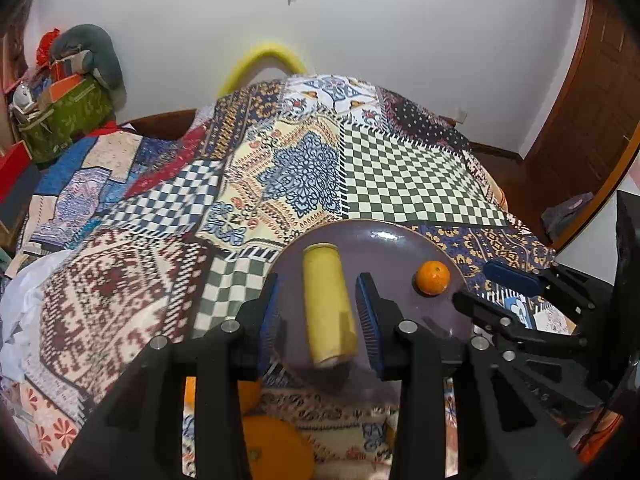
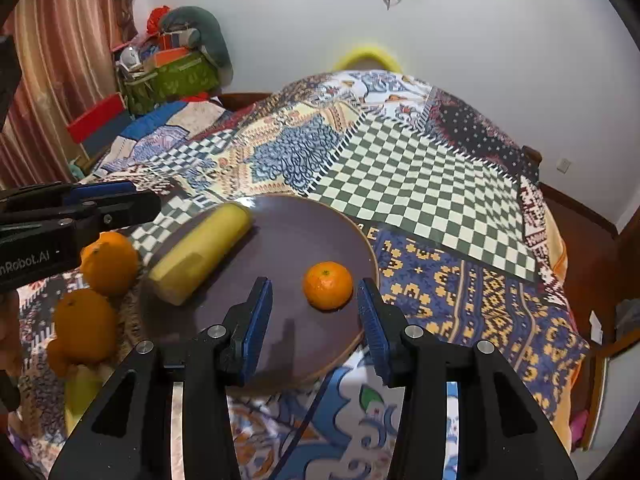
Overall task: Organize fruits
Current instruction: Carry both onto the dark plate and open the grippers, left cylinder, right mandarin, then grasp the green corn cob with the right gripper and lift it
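The left gripper (image 1: pixel 322 312) hangs over the near-left part of the purple plate (image 1: pixel 384 248) with its jaws apart and nothing clamped: the yellow banana (image 1: pixel 328 304) lies between the two blue pads without either pad clearly touching it. In the left wrist view the banana's long axis runs from about 6 o'clock to 12 o'clock, straight along the gripper's line of sight, so the jaws already stand across its narrow width. The fruit looks blurred, and I cannot tell whether it rests fully on the plate. Off the plate's left edge, two larger oranges (image 2: pixel 100 284) sit on the patterned bed cover (image 2: pixel 440 184), at about 9 o'clock from the plate's centre in the right wrist view. Further right, the small mandarin (image 2: pixel 328 285) rests on the plate toward its right rim. The right gripper (image 2: pixel 316 312) is spread open and empty, with the mandarin at 12 o'clock just ahead of its fingertips. By my reading, the left gripper is nearer the banana and the unsorted oranges, the right nearer the mandarin.
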A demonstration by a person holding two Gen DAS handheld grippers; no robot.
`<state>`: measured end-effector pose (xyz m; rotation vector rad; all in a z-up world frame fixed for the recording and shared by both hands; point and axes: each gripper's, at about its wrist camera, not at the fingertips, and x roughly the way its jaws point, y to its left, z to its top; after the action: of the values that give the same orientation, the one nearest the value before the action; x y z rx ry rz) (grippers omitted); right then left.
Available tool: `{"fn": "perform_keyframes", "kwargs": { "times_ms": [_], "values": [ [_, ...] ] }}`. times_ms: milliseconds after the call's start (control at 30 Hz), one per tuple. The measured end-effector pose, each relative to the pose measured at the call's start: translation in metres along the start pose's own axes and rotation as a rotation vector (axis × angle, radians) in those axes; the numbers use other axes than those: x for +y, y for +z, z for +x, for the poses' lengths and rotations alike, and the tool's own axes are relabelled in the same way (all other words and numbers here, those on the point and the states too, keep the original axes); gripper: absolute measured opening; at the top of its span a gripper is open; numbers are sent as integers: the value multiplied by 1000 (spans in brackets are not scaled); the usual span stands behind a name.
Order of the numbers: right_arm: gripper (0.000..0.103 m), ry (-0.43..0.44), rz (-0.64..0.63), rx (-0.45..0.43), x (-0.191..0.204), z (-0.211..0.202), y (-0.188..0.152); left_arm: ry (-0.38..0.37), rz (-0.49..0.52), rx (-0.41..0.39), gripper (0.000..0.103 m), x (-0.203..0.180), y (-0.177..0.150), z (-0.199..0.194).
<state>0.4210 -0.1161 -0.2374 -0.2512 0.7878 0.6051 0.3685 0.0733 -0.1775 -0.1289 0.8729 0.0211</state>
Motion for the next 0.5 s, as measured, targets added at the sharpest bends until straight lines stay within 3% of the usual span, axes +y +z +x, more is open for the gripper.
{"fn": "perform_keyframes", "kwargs": {
  "times_ms": [300, 500],
  "values": [
    [42, 9, 4, -51, 20, -44, -12, 9, -9, -66, 38, 12, -22, -62],
    [44, 4, -21, -78, 43, -70, -26, 9, -27, -98, 44, 21, -42, -97]
  ]
}}
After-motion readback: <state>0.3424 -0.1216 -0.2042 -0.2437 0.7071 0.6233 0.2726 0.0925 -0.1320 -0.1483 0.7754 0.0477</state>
